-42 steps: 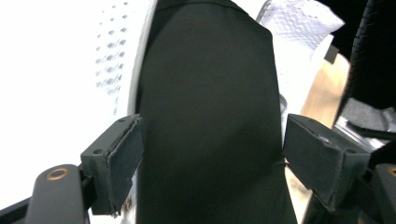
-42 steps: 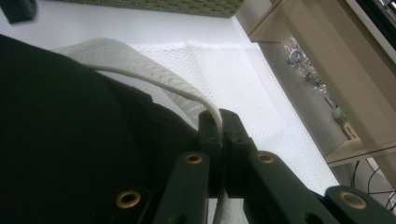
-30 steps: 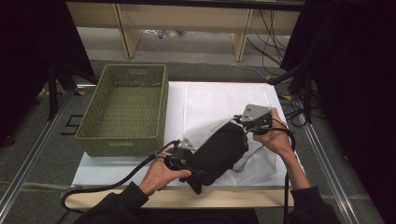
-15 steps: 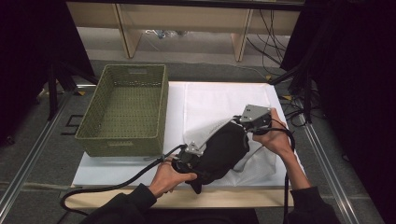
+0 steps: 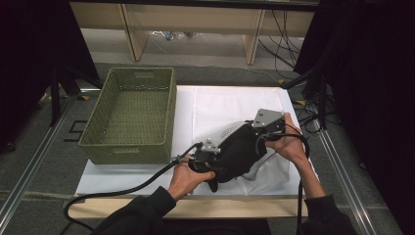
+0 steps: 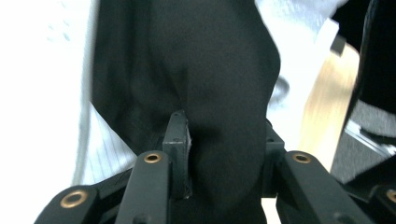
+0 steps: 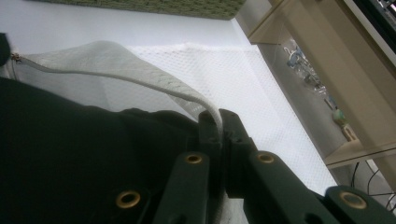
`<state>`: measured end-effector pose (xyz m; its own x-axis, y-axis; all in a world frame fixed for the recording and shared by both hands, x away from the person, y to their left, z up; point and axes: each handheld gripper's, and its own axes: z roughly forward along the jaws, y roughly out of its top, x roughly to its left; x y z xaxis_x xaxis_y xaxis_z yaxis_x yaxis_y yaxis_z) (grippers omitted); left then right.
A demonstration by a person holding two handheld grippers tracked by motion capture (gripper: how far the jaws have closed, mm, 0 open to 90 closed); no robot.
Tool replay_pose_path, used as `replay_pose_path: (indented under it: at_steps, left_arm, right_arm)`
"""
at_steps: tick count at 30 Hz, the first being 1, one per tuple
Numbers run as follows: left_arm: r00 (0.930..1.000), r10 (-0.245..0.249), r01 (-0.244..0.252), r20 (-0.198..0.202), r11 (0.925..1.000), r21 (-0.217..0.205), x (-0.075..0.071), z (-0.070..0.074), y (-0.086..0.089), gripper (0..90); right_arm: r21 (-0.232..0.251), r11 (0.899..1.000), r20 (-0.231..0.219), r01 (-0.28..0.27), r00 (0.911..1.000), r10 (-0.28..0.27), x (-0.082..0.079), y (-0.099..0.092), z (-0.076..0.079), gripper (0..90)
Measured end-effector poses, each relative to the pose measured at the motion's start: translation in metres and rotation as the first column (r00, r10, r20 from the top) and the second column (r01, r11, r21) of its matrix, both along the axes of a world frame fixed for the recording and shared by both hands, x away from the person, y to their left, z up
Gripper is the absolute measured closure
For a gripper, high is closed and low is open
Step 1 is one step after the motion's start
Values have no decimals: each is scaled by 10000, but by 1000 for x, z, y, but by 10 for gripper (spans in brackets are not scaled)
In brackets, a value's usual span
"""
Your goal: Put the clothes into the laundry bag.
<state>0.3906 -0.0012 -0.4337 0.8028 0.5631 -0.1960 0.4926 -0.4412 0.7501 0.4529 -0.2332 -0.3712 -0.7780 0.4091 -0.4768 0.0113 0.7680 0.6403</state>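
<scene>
A black garment (image 5: 240, 152) lies bunched on the front of the white-covered table, partly inside a white mesh bag (image 5: 271, 171). My left gripper (image 5: 221, 161) is at its near-left end; its jaws have just been closing and now pinch a thick fold of the black garment (image 6: 210, 70) between the pads (image 6: 176, 140). My right gripper (image 5: 250, 134) is at the far-right end, shut on the corded rim of the mesh bag (image 7: 154, 79), with the black garment (image 7: 70, 154) just below it. The left gripper (image 6: 224, 135) and right gripper (image 7: 219, 122) both show cloth between the jaws.
A green woven basket (image 5: 132, 112) stands empty at the table's left, its wall (image 7: 140, 7) beyond the bag. White cloth (image 5: 220, 103) covers the table behind the garment. A wooden shelf frame and cables lie past the far edge. The left gripper's cable (image 5: 122, 188) trails off the front.
The left hand has moved right, into the garment's near end, and its jaws have come together on the black cloth. The right hand and the bag rim have stayed put.
</scene>
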Motion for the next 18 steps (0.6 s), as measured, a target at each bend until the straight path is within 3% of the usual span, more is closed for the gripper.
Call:
replay_pose_path:
  at_steps: [1,4,7,9,11,14,18]
  left_arm:
    - [9996,267,-267,2,9994,-230,6,0,-2,658]
    - [9975,703,-707,-99,9959,-565,18,-5,-8,658]
    - [9960,888,-888,-18,9955,-344,29,-10,-10,657]
    - [9944,1054,-1056,-74,9925,-611,33,-12,-12,648]
    - [9951,938,-961,-316,9920,-819,39,-14,-15,640]
    - [9950,823,-852,-573,9951,-508,40,-21,-15,606]
    - [9965,685,-702,-469,9969,-352,35,-20,-10,514]
  right_arm:
    - [40,9999,-164,140,9998,-139,-2,0,0,894]
    - [49,10000,-36,84,10000,-83,-1,0,0,894]
    - [63,9999,-97,113,9999,-113,-2,0,0,894]
    - [37,10000,-75,33,10000,-33,-1,0,0,894]
    - [9,10000,-11,-16,10000,16,1,-1,0,894]
    - [25,10000,-111,86,9999,-86,-2,0,0,894]
    - [29,10000,-133,58,9999,-58,-1,0,-1,894]
